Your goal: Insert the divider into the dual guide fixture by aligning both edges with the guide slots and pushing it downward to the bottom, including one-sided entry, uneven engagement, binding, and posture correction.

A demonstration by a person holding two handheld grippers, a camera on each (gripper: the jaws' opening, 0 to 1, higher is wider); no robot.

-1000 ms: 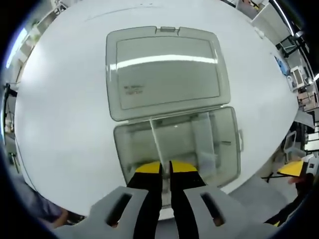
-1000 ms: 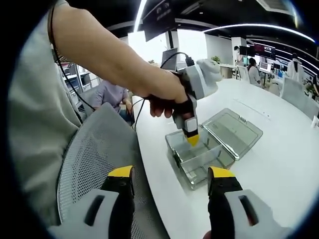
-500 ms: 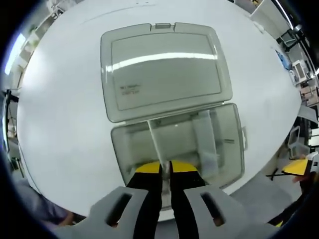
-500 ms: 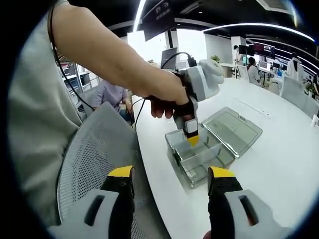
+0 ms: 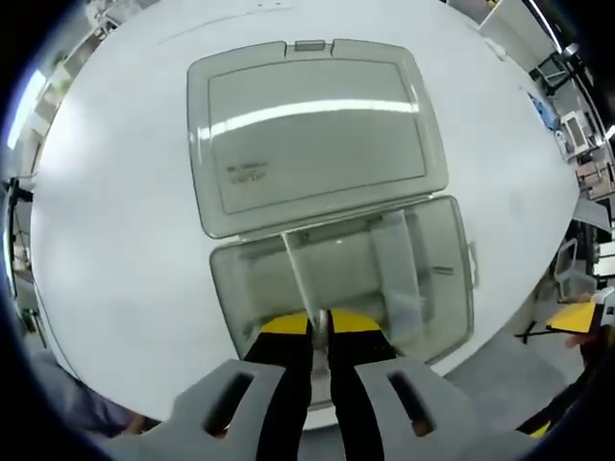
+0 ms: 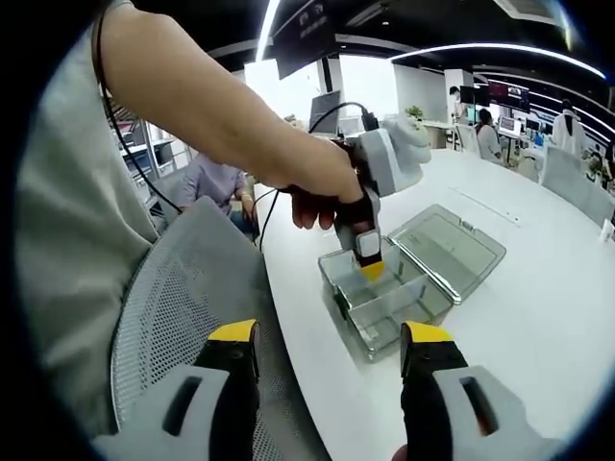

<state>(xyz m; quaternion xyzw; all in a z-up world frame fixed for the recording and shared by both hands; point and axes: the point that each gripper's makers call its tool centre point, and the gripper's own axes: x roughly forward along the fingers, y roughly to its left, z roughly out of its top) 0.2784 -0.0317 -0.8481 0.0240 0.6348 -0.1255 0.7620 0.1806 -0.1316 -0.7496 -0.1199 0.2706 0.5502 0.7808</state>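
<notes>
A clear plastic box (image 5: 437, 279) lies on the white table with its lid (image 5: 317, 130) folded open behind it. My left gripper (image 5: 319, 325) is shut on a thin clear divider (image 5: 300, 274), which stands inside the box and runs from the near wall to the hinge side. A second clear divider (image 5: 396, 264) stands further right in the box. In the right gripper view the left gripper (image 6: 370, 269) points down into the same box (image 6: 384, 303), held by a person's hand. My right gripper (image 6: 327, 351) is open, back from the table over a chair, with nothing between its jaws.
A grey mesh chair (image 6: 183, 307) stands under my right gripper beside the white round table (image 6: 538, 317). A seated person (image 6: 216, 182) is behind the table's far side. More desks and people (image 6: 490, 134) are in the background. The table edge (image 5: 461, 355) lies just near the box.
In the left gripper view the box and lid have grown slightly and shifted up, as that camera has come a little closer. The right gripper view is almost unchanged.
</notes>
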